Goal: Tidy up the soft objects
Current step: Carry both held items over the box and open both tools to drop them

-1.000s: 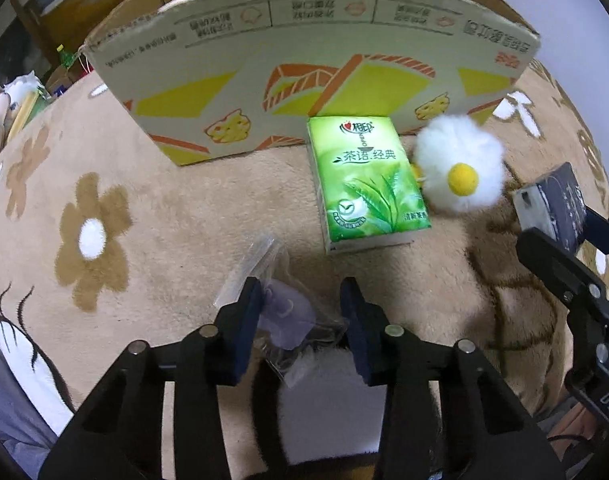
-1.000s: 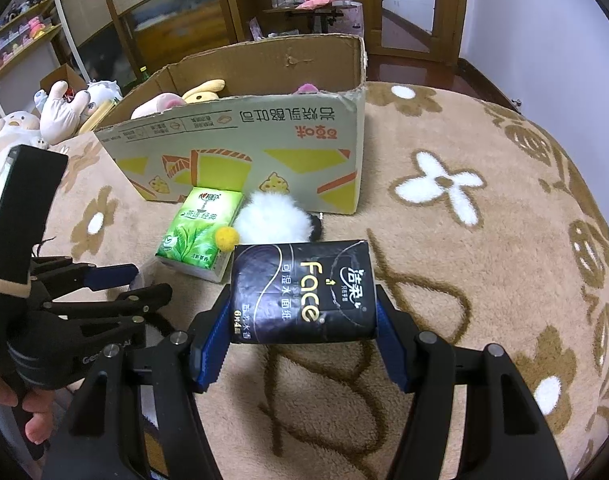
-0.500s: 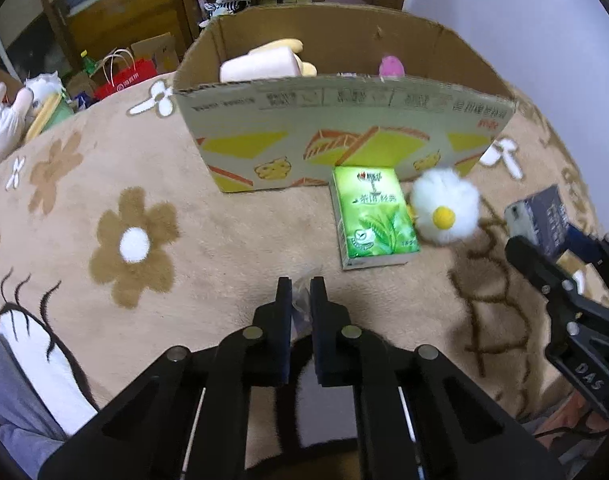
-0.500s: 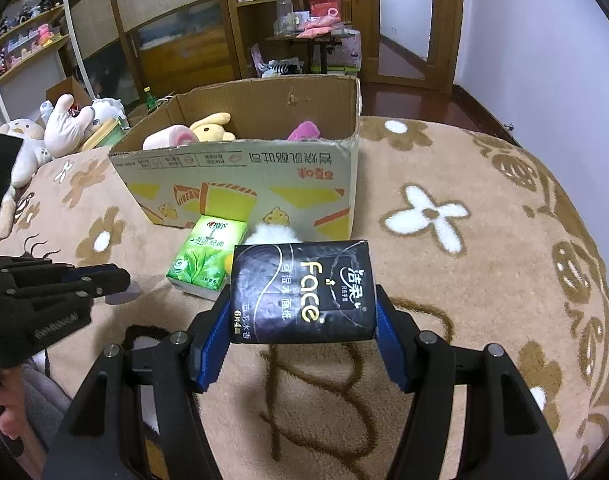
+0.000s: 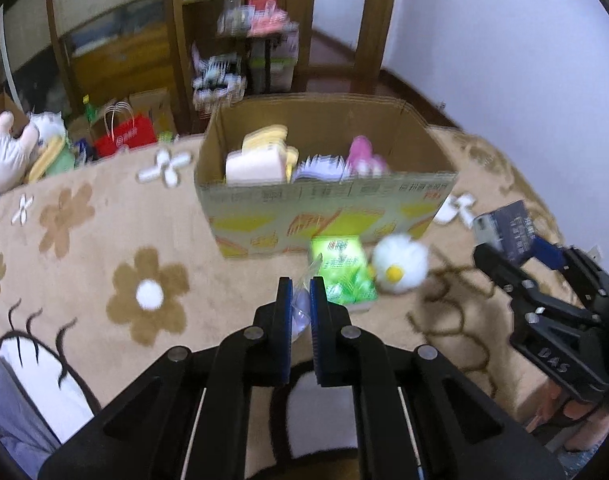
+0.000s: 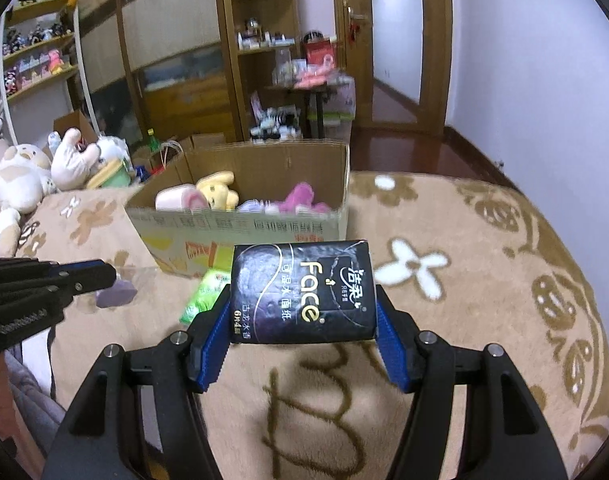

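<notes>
Between left tongs, clenched: clear plastic bag with purple item, raised above flower-patterned blanket. Beyond: green tissue pack, white fluffy ball, cardboard box holding plush toys.

Right wrist view: right tongs grasping black Face tissue pack, near box; left tongs at left.

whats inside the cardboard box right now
In the cardboard box: a pink-and-white roll-shaped plush, a yellow plush, a pink plush and something pale purple. The front wall hides their lower parts and the box floor.
</notes>
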The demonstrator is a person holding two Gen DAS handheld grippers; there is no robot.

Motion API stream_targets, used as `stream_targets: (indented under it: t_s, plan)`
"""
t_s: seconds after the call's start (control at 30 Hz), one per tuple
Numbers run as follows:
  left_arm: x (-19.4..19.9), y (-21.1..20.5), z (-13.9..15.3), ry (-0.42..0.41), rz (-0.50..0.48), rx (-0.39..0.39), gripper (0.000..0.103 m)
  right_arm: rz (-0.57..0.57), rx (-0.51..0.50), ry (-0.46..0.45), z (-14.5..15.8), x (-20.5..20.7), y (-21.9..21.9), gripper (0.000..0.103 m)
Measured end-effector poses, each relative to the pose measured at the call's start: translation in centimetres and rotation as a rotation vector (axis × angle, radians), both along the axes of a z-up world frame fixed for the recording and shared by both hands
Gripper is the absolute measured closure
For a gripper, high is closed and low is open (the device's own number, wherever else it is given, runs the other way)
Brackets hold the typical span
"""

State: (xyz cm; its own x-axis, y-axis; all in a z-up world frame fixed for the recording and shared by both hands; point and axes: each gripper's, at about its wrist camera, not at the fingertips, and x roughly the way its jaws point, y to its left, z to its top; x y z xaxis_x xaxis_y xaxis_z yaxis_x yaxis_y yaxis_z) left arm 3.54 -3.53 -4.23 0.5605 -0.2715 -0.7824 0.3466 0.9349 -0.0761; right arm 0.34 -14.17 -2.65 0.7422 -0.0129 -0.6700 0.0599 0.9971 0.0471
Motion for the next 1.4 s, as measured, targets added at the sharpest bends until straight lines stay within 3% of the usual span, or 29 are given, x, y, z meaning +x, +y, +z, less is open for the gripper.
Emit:
stream_targets:
  t_s: [0.33, 0.63, 0.77, 0.97, 1.4]
  plan:
    - [0.2, 0.2, 5.4, -0.226, -0.009, -0.05, 0.095, 0.042, -0.026, -0.122, 3.2, 1.9, 0.2, 0.035]
    - [3.4, -1.1, 7.5, -0.323, -0.05, -0.079, 0.095, 0.078, -0.068, -0.185, 5.0, 4.9, 0.3, 0.035]
    - [5.0, -2.0, 6.9, -0.33, -0.074, -0.062, 0.095, 0.089, -0.111, -0.212, 5.2, 6.3, 0.6, 0.035]
    - [7.4, -2.4, 4.5, -0.277, -0.057, -0.075, 0.095, 0.076, -0.114, -0.225, 4.1, 7.7, 0.5, 0.035]
    - [10.7, -4.0, -0.3, -0.17, -0.064, -0.072, 0.094, 0.069, -0.008, -0.124, -0.1, 11.1, -1.5, 0.035]
